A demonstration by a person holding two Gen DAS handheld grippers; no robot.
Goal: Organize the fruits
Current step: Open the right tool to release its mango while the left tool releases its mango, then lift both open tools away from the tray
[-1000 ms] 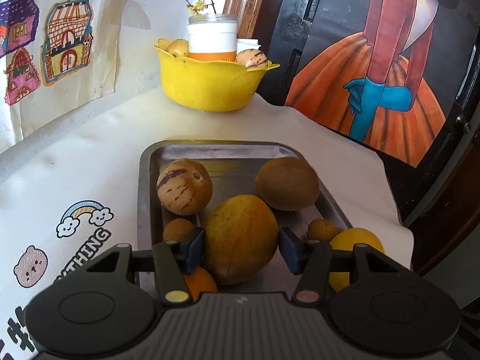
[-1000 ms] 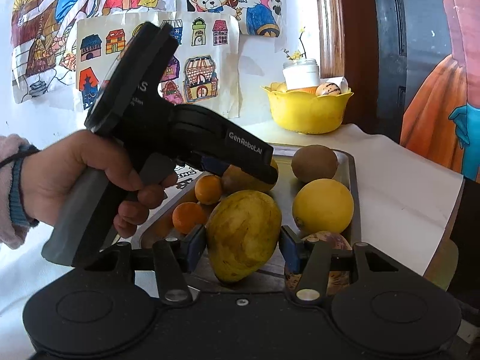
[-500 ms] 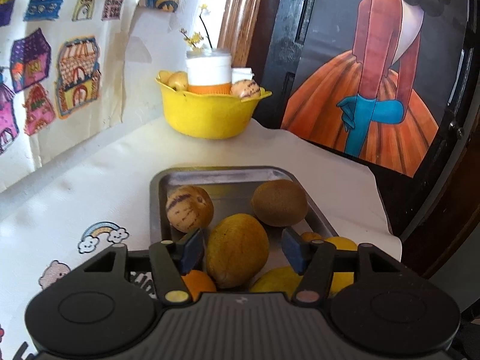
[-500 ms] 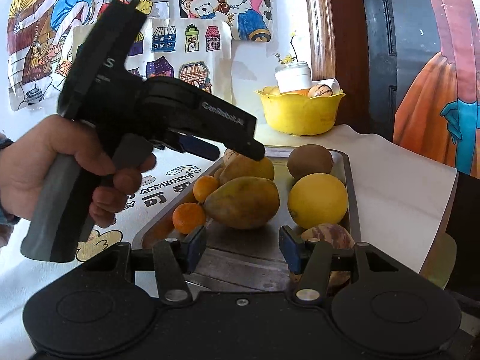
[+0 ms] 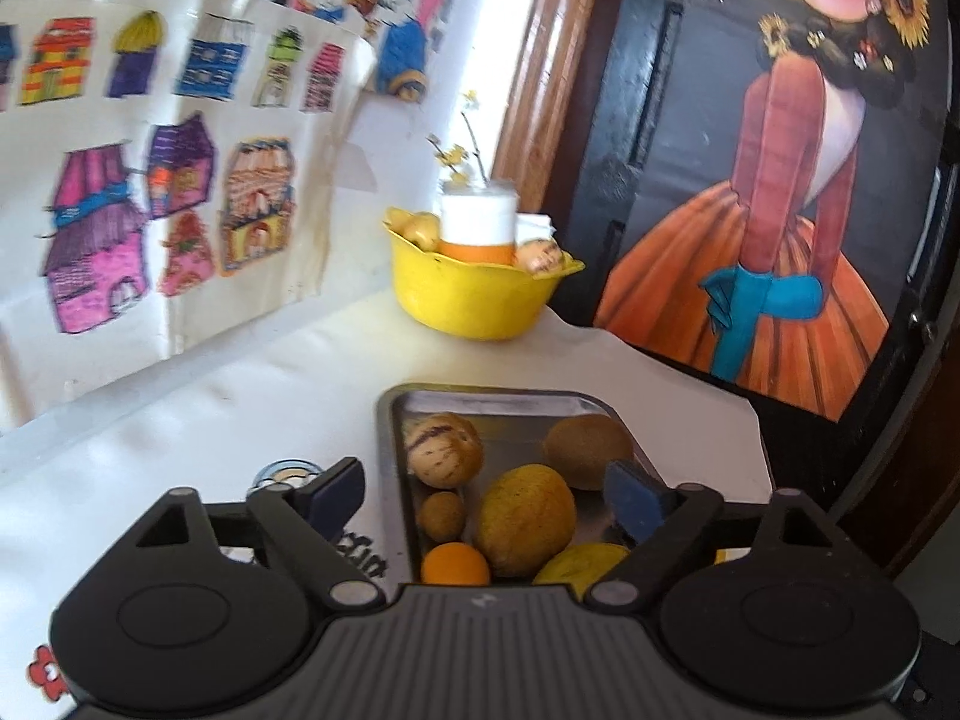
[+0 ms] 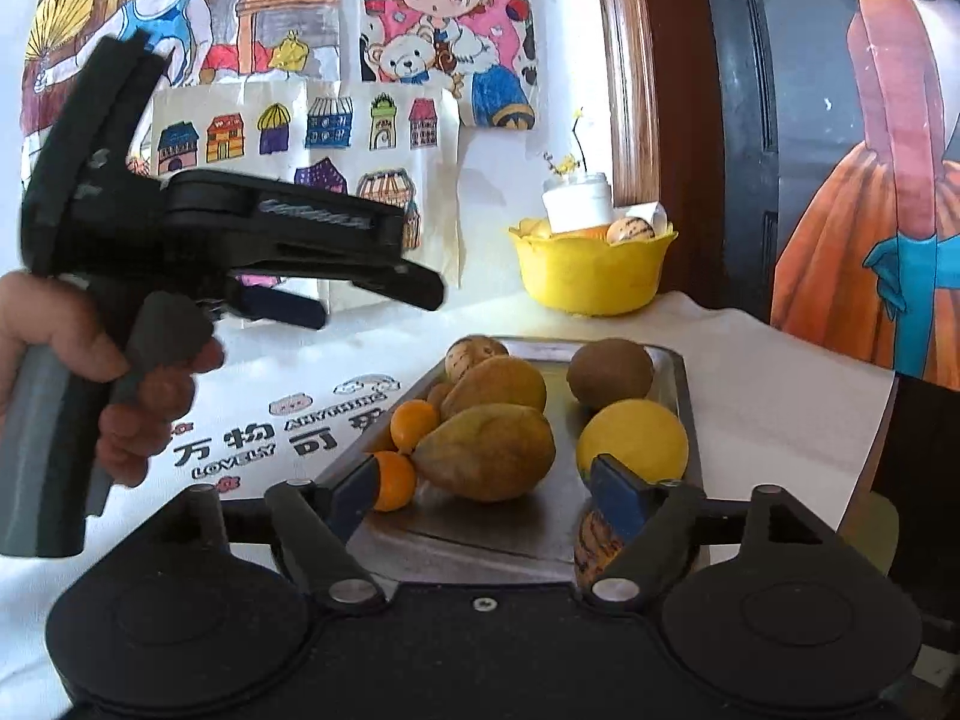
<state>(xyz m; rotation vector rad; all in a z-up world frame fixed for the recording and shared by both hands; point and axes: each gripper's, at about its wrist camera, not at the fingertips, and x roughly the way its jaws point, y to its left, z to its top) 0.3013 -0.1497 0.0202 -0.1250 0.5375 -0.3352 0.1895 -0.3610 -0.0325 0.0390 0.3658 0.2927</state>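
- Fruits sit in the metal tray (image 6: 675,372), lower centre of both views: 2 mangoes, front mango (image 6: 489,450) and rear mango (image 6: 495,381), lemon (image 6: 633,441), kiwi (image 6: 611,372), striped melon (image 5: 443,449), small oranges (image 6: 414,423).
- Yellow bowl (image 6: 591,276) upper right of centre, well apart from the tray, already has a white jar and some fruit in it.
- My left gripper (image 5: 480,495) is spread wide, empty, above the tray's near end.
- My right gripper (image 6: 480,495) is also spread, empty, framing the front mango.
- My read: between picks. Next I drop the right gripper over the front mango and close.
- Hard to see: another striped fruit behind the right finger (image 6: 618,498); left view is motion-blurred.
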